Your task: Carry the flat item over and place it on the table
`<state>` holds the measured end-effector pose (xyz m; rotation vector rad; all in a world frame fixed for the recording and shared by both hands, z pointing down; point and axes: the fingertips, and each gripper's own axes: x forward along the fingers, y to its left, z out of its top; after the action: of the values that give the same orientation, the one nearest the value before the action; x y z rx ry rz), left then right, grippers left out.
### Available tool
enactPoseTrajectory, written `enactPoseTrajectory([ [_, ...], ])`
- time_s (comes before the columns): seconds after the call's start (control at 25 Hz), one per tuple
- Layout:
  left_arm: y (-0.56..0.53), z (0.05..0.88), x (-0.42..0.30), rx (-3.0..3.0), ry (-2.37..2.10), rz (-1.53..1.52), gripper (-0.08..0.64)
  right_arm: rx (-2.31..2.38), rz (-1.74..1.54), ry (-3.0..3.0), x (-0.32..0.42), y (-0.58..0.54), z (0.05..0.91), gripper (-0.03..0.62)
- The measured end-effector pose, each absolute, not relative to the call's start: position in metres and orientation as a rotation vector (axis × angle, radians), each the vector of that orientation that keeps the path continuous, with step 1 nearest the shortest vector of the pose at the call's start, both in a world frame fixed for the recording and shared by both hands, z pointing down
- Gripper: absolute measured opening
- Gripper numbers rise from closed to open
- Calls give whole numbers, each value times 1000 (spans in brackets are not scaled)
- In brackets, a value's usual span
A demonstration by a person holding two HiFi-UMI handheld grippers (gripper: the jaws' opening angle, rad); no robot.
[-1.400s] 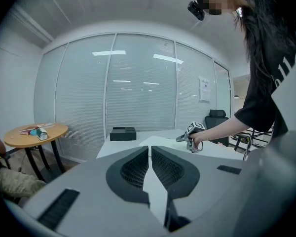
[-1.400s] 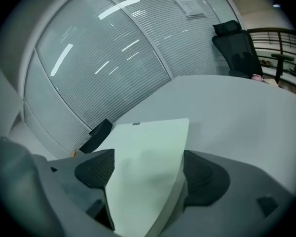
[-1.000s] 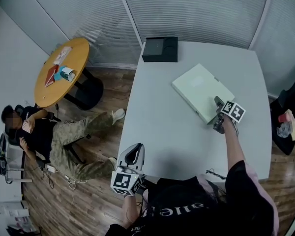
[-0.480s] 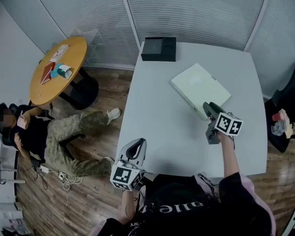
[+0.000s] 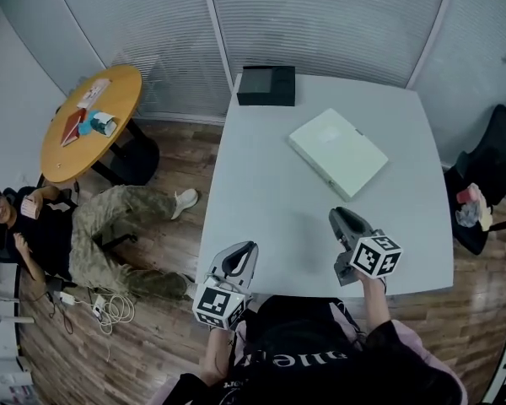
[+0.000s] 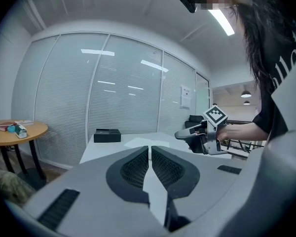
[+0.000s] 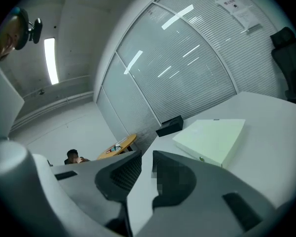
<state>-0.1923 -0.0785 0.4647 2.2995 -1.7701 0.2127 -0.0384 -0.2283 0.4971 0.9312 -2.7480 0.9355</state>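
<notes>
1. Right gripper (image 5: 344, 219): held over the near right part of the white table (image 5: 261, 201). Its jaws are closing with a narrow gap left and nothing is between them.
2. Left gripper (image 5: 243, 253): at the near edge of the table, left of the right one. Jaws together down to a thin slit, holding nothing.
3. Flat item (image 5: 337, 152): a pale, closed flat case lying flat on the table, far right of centre. It is well apart from both grippers, with only bare tabletop between it and the right gripper.
4. Black box (image 5: 266, 85): at the table's far left corner, apart from the flat item.
5. Round wooden table (image 5: 88, 129): far left, off the white table. The small things on it are too small to tell.
6. Seated person (image 5: 59, 234): at the left on the wood floor side, with cables (image 5: 110, 309) on the floor nearby.
7. Dark chair (image 5: 485, 184): at the right edge, cut off by the frame. The items on it are unclear.
8. Blinds behind a glass wall (image 5: 320, 15) run along the far side.
9. The wearer's body hides the table's near edge between the grippers.
</notes>
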Motion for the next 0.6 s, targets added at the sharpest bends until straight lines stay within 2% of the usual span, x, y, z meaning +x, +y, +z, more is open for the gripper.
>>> enactPoseTrajectory([
  [0.6,-60,459,-146,2356,-1718,206,35,727,632,-2772,-43,-148,482,44],
])
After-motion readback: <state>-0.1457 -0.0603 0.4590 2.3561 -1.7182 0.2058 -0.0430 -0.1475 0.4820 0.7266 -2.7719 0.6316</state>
